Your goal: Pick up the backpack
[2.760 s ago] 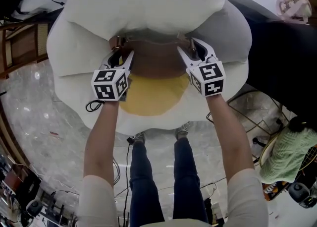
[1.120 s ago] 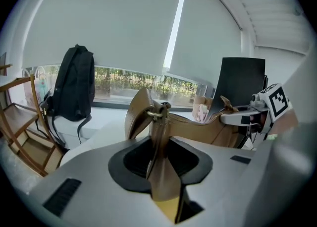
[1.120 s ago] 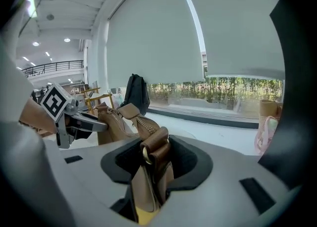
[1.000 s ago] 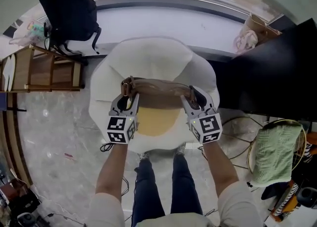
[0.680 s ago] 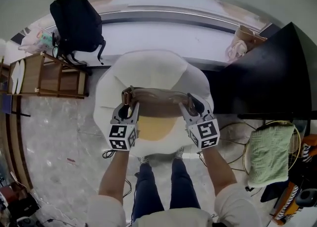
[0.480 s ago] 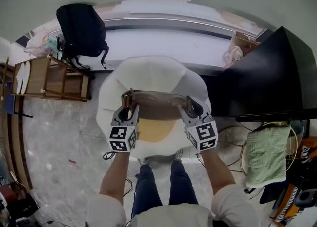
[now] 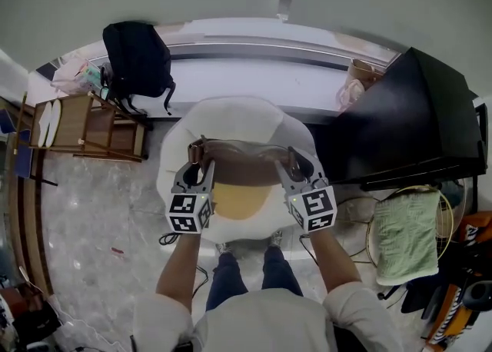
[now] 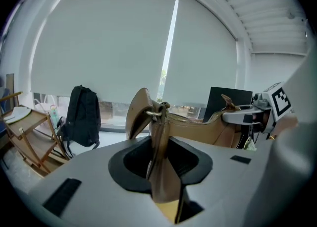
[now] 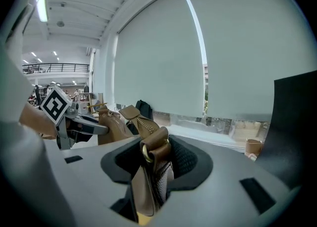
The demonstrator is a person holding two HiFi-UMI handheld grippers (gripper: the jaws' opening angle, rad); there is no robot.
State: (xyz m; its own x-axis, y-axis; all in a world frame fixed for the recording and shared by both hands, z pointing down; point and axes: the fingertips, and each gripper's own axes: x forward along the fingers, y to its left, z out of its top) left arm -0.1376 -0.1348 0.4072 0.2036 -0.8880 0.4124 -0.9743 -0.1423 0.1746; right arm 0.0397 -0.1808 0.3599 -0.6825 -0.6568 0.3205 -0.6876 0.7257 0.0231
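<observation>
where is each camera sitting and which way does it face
Head view: on the person's head, looking steeply down at the brown bag between left gripper and right gripper; forearms and legs show.
Left gripper view: on that gripper, facing the window; its jaws grip one bag end.
Right gripper view: same, other end.
Shared: black backpack.

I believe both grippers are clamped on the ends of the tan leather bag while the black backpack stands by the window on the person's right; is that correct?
Not quite: the head view shows the black backpack on the person's left. The left gripper and right gripper do clamp the ends of the tan leather bag.
</observation>
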